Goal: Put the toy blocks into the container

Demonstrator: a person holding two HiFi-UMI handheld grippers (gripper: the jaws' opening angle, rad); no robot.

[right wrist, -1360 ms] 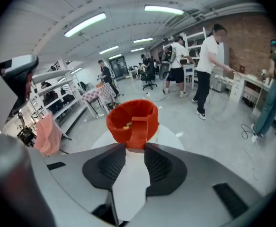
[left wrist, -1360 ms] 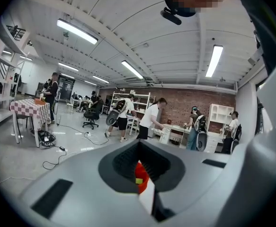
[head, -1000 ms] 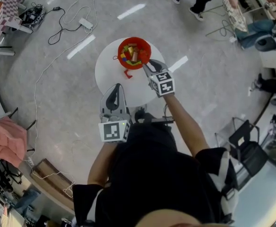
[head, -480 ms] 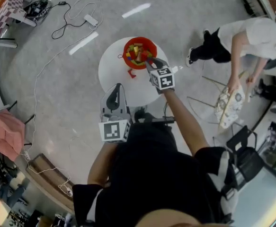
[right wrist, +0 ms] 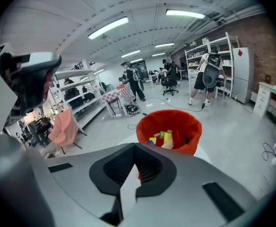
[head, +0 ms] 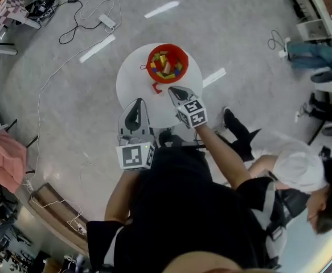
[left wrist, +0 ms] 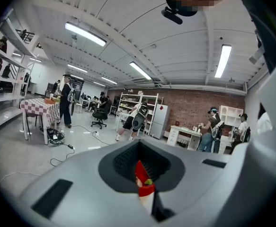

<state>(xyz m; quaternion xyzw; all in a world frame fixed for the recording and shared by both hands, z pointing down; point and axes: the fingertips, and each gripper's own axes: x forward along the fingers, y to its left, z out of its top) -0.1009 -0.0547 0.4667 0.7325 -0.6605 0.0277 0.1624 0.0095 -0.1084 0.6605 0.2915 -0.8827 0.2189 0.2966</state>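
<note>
Blocks (right wrist: 164,138), yellow, green, red and blue, lie in the red container (right wrist: 191,131). My right tongs (head: 171,89) just snapped together empty; my left tongs (head: 137,102) are pressed together too.

I record a red container (right wrist: 191,141); the blocks (right wrist: 162,138) in it are yellow, green, red and blue. The table (head: 132,87) is white, the floor (head: 240,27) pale grey.

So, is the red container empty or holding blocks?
Holding blocks: the right gripper view shows coloured blocks piled inside the red container.
</note>
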